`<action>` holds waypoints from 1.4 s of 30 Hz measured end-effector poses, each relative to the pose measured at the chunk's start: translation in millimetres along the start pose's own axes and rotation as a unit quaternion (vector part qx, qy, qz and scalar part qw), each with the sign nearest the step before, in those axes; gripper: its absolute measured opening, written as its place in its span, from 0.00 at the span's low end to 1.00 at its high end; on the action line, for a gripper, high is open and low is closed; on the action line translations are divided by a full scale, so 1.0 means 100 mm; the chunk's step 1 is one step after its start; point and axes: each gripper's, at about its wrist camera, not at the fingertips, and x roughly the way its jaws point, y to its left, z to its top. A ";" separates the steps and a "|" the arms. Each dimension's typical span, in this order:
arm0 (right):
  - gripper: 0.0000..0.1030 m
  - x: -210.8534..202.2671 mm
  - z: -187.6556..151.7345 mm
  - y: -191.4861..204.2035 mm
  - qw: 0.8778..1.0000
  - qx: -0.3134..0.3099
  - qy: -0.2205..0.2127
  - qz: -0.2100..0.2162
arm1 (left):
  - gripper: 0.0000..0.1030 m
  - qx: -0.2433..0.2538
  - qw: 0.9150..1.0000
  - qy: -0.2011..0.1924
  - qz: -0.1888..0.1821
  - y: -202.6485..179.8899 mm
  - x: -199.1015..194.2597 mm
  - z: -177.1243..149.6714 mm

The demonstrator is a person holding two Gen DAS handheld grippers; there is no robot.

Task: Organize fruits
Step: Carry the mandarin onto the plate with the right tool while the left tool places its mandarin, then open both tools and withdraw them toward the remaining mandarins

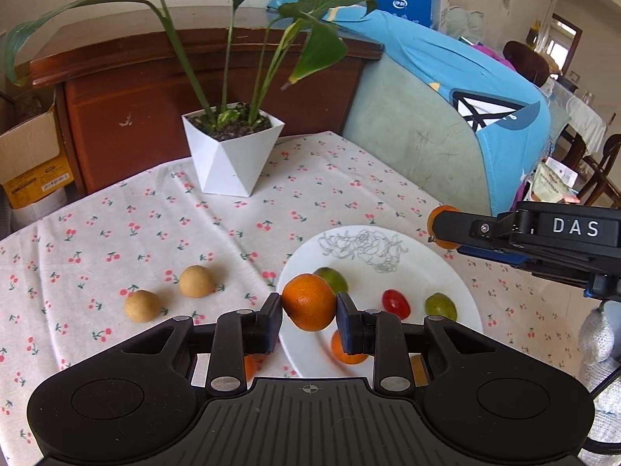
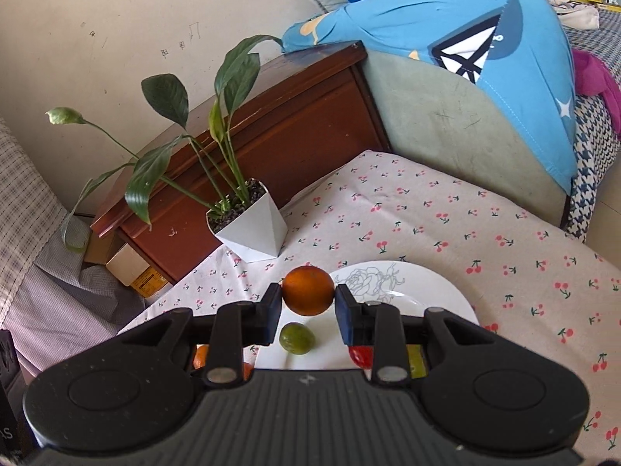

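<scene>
Left tongs (image 1: pixel 309 308) clamp orange (image 1: pixel 308 303) | round, no long axis

A worktop (image 1: pixel 349 178) fills the middle and lower left of the left wrist view, covered by a white cloth (image 1: pixel 116 233) printed with small red cherries. At upper centre stands a white angular planter (image 1: pixel 229 155) holding a green plant. At lower left two round tan fruits (image 1: pixel 170 291) lie close together on the cloth. Lower right of centre sits a white plate (image 1: pixel 427 272) with a grey line drawing.
</scene>
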 end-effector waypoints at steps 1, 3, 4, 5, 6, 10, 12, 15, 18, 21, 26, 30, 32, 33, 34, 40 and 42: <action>0.29 0.00 0.00 -0.03 1.000 0.004 0.000 -0.004 | 0.26 0.002 1.000 0.001 -0.005 -0.04 0.02 0.00; 0.29 0.00 0.00 -0.09 1.000 0.013 0.003 -0.009 | 0.26 0.010 1.000 0.003 -0.015 -0.15 0.06 -0.01; 0.29 0.01 -0.01 -0.12 1.000 0.019 0.006 -0.010 | 0.26 0.013 1.000 0.004 -0.019 -0.20 0.09 -0.02; 0.29 0.02 -0.01 -0.15 1.000 0.026 0.009 -0.011 | 0.26 0.016 1.000 0.006 -0.022 -0.24 0.11 -0.03; 0.29 0.03 -0.02 -0.18 0.999 0.034 0.014 -0.010 | 0.26 0.018 0.999 0.009 -0.025 -0.29 0.14 -0.04; 0.29 0.12 -0.05 -0.27 0.998 0.054 0.029 -0.013 | 0.26 0.025 0.999 0.020 -0.031 -0.42 0.25 -0.09; 0.29 0.16 -0.08 -0.31 0.997 0.060 0.035 -0.022 | 0.26 0.026 0.999 0.026 -0.031 -0.46 0.30 -0.10; 0.29 0.20 -0.10 -0.35 0.997 0.064 0.040 -0.031 | 0.26 0.024 0.999 0.030 -0.027 -0.47 0.36 -0.12; 0.29 0.25 -0.12 -0.36 0.997 0.061 0.046 -0.034 | 0.27 0.025 0.999 0.032 -0.029 -0.48 0.39 -0.13; 0.31 0.28 -0.14 -0.37 0.996 0.061 0.050 -0.037 | 0.27 0.026 0.999 0.035 -0.033 -0.50 0.39 -0.14; 0.32 0.29 -0.15 -0.37 0.996 0.064 0.048 -0.038 | 0.28 0.027 0.999 0.033 -0.034 -0.49 0.37 -0.14; 0.32 0.28 -0.14 -0.36 0.996 0.063 0.045 -0.037 | 0.28 0.024 0.999 0.028 -0.034 -0.48 0.34 -0.12; 0.32 0.27 -0.14 -0.35 0.996 0.061 0.043 -0.038 | 0.29 0.018 0.999 0.028 -0.035 -0.46 0.33 -0.11; 0.32 0.27 -0.14 -0.35 0.997 0.060 0.042 -0.038 | 0.31 0.015 0.999 0.028 -0.034 -0.44 0.32 -0.10; 0.32 0.26 -0.14 -0.34 0.997 0.058 0.041 -0.038 | 0.35 0.012 0.999 0.028 -0.033 -0.42 0.30 -0.09; 0.32 0.26 -0.15 -0.30 0.997 0.050 0.042 -0.034 | 0.39 0.001 1.000 0.023 -0.021 -0.28 0.22 -0.02; 0.32 0.27 -0.16 -0.28 0.997 0.048 0.043 -0.030 | 0.41 -0.003 1.000 0.019 -0.013 -0.21 0.18 0.02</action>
